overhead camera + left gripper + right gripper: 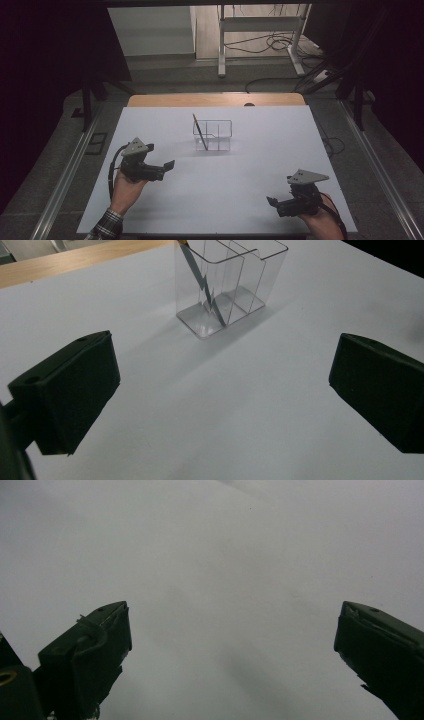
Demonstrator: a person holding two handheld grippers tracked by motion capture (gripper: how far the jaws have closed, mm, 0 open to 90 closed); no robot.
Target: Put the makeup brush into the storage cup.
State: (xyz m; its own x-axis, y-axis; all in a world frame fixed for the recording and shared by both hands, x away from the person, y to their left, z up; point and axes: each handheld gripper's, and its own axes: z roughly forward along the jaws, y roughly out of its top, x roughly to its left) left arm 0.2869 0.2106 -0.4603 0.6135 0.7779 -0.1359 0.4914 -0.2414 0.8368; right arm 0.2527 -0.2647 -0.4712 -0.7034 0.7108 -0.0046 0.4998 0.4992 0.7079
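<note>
A white desk (240, 200) spreads across the high view, its wooden far edge showing beyond the white sheet, with dark floor, cables and a metal stand behind it. Near the middle of the desk, toward its far side, stands a clear plastic organizer (212, 135), upright and split by inner walls into several compartments; the left gripper view shows the organizer (230, 285) straight ahead and well apart from the jaws. Toward the desk's left side, a hand in a plaid cuff holds the left claw (170, 164) low over the white surface, pointed toward the organizer; its jaws stand spread wide with nothing between them, as the left claw (220, 395) shows in its own view. At the near right corner the right claw (271, 201) hangs close above bare desk, pointing left, well apart from the organizer; its jaws too are spread wide and hold nothing, seen plainly where the right claw (230, 645) frames only plain white surface. Smallest of all, a pencil (199, 132) leans tilted inside the organizer's left end compartment, its tip resting on the floor of that compartment and its upper end rising above the rim; the left gripper view shows the pencil (202, 285) slanting across the clear wall.
</note>
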